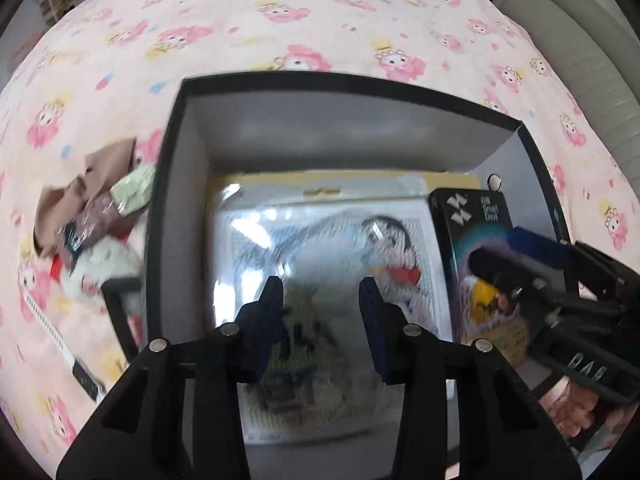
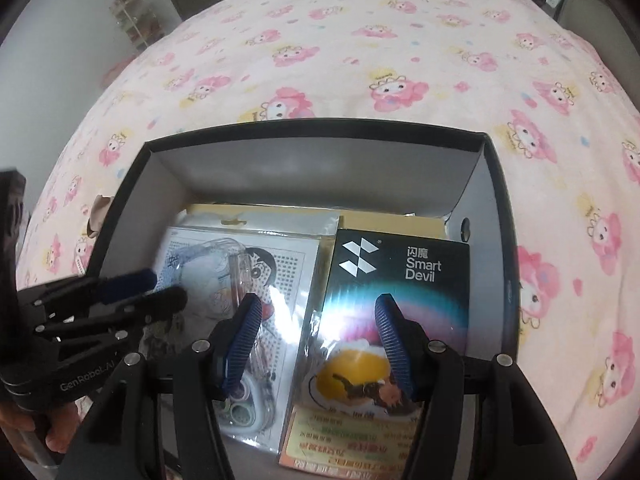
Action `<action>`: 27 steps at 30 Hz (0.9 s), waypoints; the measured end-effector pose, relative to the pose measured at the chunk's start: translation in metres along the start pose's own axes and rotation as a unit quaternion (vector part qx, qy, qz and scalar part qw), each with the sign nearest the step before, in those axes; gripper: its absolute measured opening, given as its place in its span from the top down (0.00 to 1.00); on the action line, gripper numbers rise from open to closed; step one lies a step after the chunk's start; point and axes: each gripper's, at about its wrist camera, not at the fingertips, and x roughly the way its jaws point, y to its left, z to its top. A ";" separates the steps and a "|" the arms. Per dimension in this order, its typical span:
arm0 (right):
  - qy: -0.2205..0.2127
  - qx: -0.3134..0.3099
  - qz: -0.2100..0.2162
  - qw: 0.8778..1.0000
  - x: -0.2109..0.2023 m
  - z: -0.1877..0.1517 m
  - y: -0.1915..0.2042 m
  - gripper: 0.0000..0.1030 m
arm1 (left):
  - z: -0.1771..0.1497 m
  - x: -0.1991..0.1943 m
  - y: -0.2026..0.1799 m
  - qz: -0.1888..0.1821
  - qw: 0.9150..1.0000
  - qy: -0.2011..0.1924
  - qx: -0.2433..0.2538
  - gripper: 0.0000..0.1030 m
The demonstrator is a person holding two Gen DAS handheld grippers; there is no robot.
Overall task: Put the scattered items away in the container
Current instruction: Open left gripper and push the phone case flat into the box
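Both the left gripper point(image 1: 320, 300) and the right gripper point(image 2: 318, 320) hover spread and empty over the black box point(image 2: 496, 184), where the glossy Smart Devil pack point(image 2: 400, 280) lies at the right, probably light, stiff and slippery, best pinched at its edges.

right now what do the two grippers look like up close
Both grippers, left and right, have matte black plastic frames with silver round bolt heads, and their jaws carry dark blue ribbed pads. White "GenRobot.AI" lettering runs along the side of the left one's body. No cables or sleeves show.
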 end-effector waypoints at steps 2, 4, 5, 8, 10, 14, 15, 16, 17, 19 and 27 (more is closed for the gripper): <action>-0.005 -0.004 -0.013 1.000 -0.001 -0.004 -0.001 0.45 | 0.002 0.009 -0.019 -0.002 1.000 0.001 0.021 0.60; -0.018 -0.003 -0.015 1.000 -0.010 -0.012 -0.003 0.45 | -0.001 0.015 -0.027 0.009 0.999 0.003 0.046 0.53; -0.024 0.000 -0.018 1.000 -0.015 -0.014 -0.005 0.46 | -0.005 0.011 -0.028 0.020 0.998 0.007 0.056 0.50; -0.052 0.008 -0.040 0.998 -0.034 -0.016 -0.013 0.45 | -0.021 0.008 -0.040 0.046 0.996 0.020 0.079 0.44; -0.061 0.012 -0.045 0.997 -0.042 -0.017 -0.018 0.43 | -0.037 0.003 -0.042 0.068 0.993 0.027 0.096 0.37; -0.046 0.021 -0.038 0.998 -0.039 -0.018 -0.025 0.43 | -0.050 0.014 -0.051 0.098 0.987 0.053 0.114 0.35; -0.040 0.022 -0.039 0.998 -0.036 -0.019 -0.026 0.43 | -0.051 0.017 -0.051 0.106 0.986 0.059 0.112 0.34; -0.034 0.023 -0.043 0.998 -0.034 -0.020 -0.027 0.43 | -0.053 0.019 -0.051 0.117 0.985 0.061 0.113 0.34; -0.030 0.022 -0.042 0.998 -0.031 -0.021 -0.027 0.43 | -0.055 0.020 -0.050 0.133 0.982 0.060 0.116 0.33; -0.019 0.024 -0.040 0.999 -0.025 -0.023 -0.026 0.43 | -0.060 0.018 -0.043 0.149 0.981 0.059 0.113 0.33; -0.014 0.009 -0.044 0.999 -0.017 -0.025 -0.017 0.43 | -0.064 0.007 0.008 0.181 0.976 0.077 0.095 0.38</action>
